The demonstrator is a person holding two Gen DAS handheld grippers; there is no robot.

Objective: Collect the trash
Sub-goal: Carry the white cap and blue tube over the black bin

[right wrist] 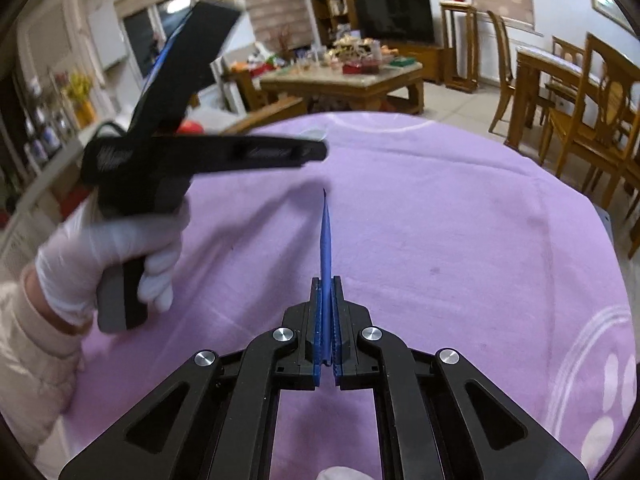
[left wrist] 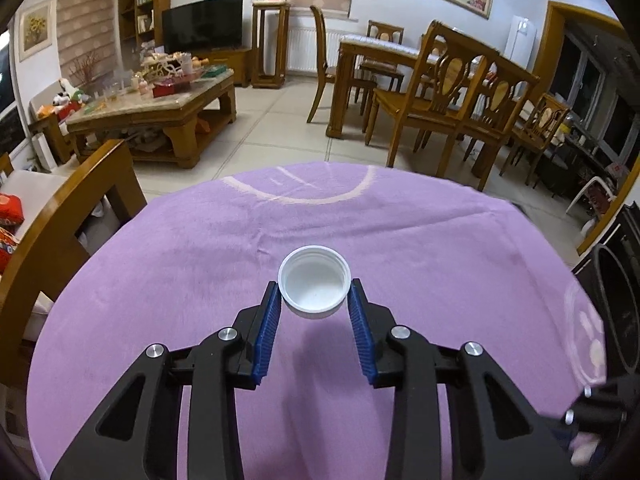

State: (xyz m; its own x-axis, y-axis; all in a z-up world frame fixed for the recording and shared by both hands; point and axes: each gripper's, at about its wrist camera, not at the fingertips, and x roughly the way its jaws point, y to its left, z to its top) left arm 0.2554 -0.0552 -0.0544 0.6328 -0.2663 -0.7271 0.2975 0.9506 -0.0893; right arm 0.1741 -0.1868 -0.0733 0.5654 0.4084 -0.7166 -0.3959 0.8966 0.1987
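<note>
A white plastic bottle cap (left wrist: 314,280), open side up, sits between the blue pads of my left gripper (left wrist: 315,286), which presses on it from both sides just above the purple tablecloth (left wrist: 180,280). My right gripper (right wrist: 326,282) is shut on a thin blue strip (right wrist: 326,232) that sticks out forward past its fingertips, seen edge-on. In the right wrist view the left gripper's black body (right wrist: 168,160) shows blurred at the left, held by a white-gloved hand (right wrist: 120,256).
The round table drops off at the cloth's far edge (left wrist: 304,168). A wooden chair (left wrist: 68,220) stands close at the left. A dark round-rimmed container (left wrist: 616,304) stands past the right edge. Dining chairs (left wrist: 460,92) and a cluttered coffee table (left wrist: 160,92) stand farther back.
</note>
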